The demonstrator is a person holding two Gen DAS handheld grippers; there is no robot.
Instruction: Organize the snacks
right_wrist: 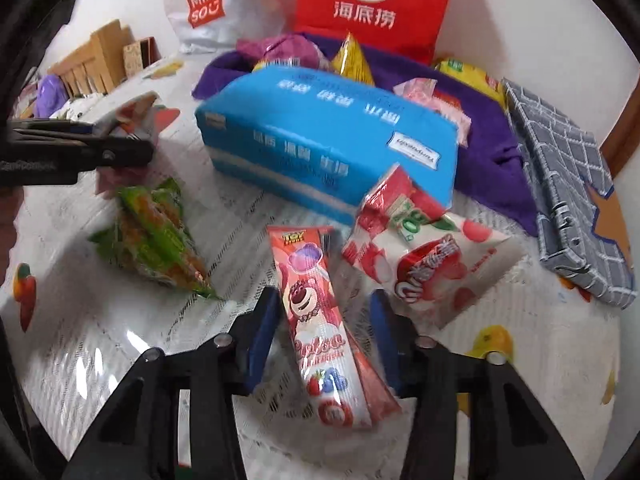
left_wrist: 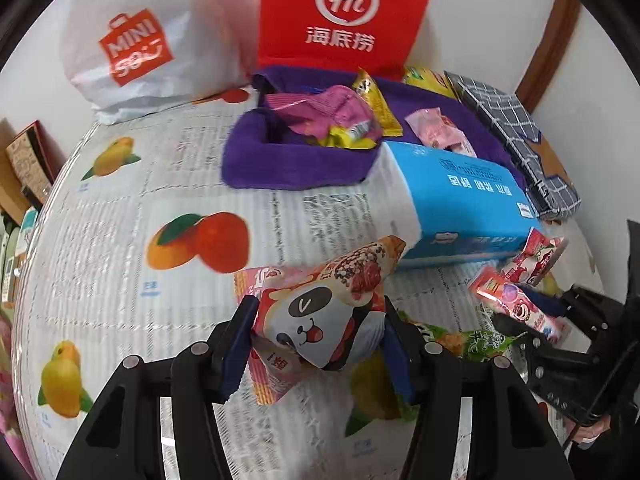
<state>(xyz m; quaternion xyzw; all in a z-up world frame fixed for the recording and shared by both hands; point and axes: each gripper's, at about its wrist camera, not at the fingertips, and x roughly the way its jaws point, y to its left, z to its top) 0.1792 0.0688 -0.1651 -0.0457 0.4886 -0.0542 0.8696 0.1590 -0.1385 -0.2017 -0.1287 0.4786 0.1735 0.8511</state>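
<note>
My left gripper [left_wrist: 318,332] is clamped on a panda-print snack packet [left_wrist: 320,316]; both blue pads press its sides and it's lifted clear of the tablecloth [left_wrist: 120,200], prob so it can go to the purple cloth basket [left_wrist: 296,164] well ahead, which already holds a few wrappers.

My right gripper [right_wrist: 324,332] straddles a long pink Lotso snack pack [right_wrist: 316,320] lying on the cloth. The left pad touches its edge, the right pad shows a gap, so no grip yet; jaws set either side ready to pinch.

Just beyond, a red-and-white lychee packet [right_wrist: 432,264] leans on the blue tissue pack [right_wrist: 332,140].

Right view only: green snack packets [right_wrist: 156,236] off to the fingers' left, and the left gripper from the side. Left view only: the basket's inside w/ its contents.
</note>
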